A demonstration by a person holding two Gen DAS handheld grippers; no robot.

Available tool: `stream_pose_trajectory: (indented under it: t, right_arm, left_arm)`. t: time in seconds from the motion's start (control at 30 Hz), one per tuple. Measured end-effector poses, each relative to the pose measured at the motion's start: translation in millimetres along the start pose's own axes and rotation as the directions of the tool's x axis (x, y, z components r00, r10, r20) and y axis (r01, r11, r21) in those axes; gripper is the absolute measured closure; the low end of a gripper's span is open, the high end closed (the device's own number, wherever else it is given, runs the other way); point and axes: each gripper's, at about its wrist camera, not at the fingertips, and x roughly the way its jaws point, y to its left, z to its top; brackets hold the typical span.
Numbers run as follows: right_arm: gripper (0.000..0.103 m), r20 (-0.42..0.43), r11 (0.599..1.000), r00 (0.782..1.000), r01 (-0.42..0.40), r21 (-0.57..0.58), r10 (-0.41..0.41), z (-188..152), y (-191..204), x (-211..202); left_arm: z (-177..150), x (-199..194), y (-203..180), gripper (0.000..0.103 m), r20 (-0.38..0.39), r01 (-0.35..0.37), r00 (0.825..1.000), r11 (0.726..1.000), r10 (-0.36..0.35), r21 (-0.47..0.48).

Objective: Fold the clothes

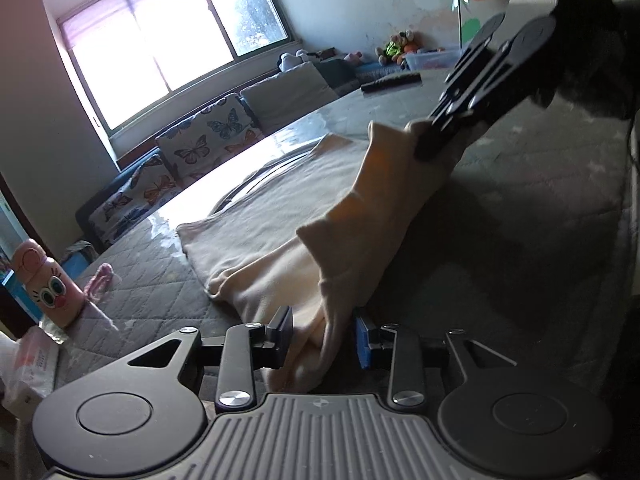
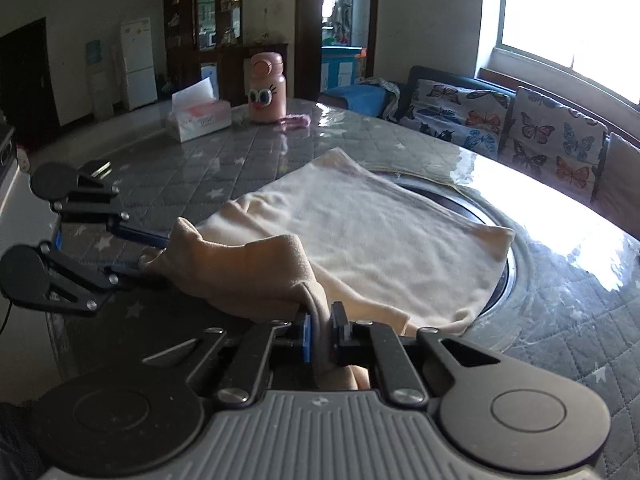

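The left gripper had a matt black frame with two round black discs at its sides. Between them sat a grey ribbed plate with a small cross mark. Silver round screws fixed the black link arms. One fingertip pad was blue, the other looked black. The right gripper was built the same, with a blue pad and silver screws.

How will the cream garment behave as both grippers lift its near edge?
The cream garment is probably floppy: it sags between the left gripper and right gripper. Likely light. Its far part may drag on the glossy table cover.
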Motion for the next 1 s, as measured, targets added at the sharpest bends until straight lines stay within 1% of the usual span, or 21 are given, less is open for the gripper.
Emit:
stream_pose_trajectory:
  t: [0.03, 0.1, 0.13, 0.3, 0.47, 0.67, 0.77, 0.83, 1.0]
  right_arm:
    - [0.095, 0.003, 1.0, 1.0, 0.004, 0.006, -0.004, 0, 0, 1]
    - [0.096, 0.011, 1.0, 1.0, 0.009, 0.012, -0.009, -1, 1, 1]
    - [0.096, 0.015, 1.0, 1.0, 0.009, 0.015, -0.009, -2, 1, 1]
    - [0.097, 0.058, 0.999, 0.998, 0.0, 0.038, -0.002, -5, 1, -12]
    - [0.097, 0.096, 1.0, 0.995, -0.017, 0.019, 0.015, -7, 11, -36]
    - [0.097, 0.131, 0.998, 0.99, -0.059, 0.008, 0.057, -18, 34, -84]
    - [0.097, 0.137, 0.997, 0.988, -0.076, 0.008, 0.074, -25, 47, -103]
    - [0.097, 0.132, 0.997, 0.988, -0.083, 0.007, 0.081, -28, 53, -108]
    - [0.097, 0.128, 0.997, 0.989, -0.075, 0.007, 0.073, -25, 53, -106]
  left_arm:
    - [0, 1, 1, 0.083, 0.001, 0.0, 1.0, 1.0, 0.0, 0.0]
    - [0, 0, 2, 0.09, 0.01, -0.003, 1.0, 1.0, 0.003, -0.003]
    - [1, -2, 4, 0.091, 0.018, -0.007, 1.0, 1.0, 0.007, -0.006]
    - [9, -25, 10, 0.092, 0.068, -0.017, 0.997, 0.999, 0.019, -0.036]
    - [14, -58, 9, 0.092, 0.102, -0.007, 0.995, 0.999, 0.011, -0.042]
    - [10, -112, -7, 0.092, 0.125, 0.027, 0.992, 0.999, -0.021, -0.044]
    - [7, -131, -16, 0.092, 0.125, 0.031, 0.992, 0.999, -0.026, -0.043]
    - [8, -136, -17, 0.092, 0.128, 0.025, 0.992, 0.999, -0.019, -0.045]
    - [16, -124, -7, 0.092, 0.13, 0.005, 0.991, 0.998, 0.004, -0.064]
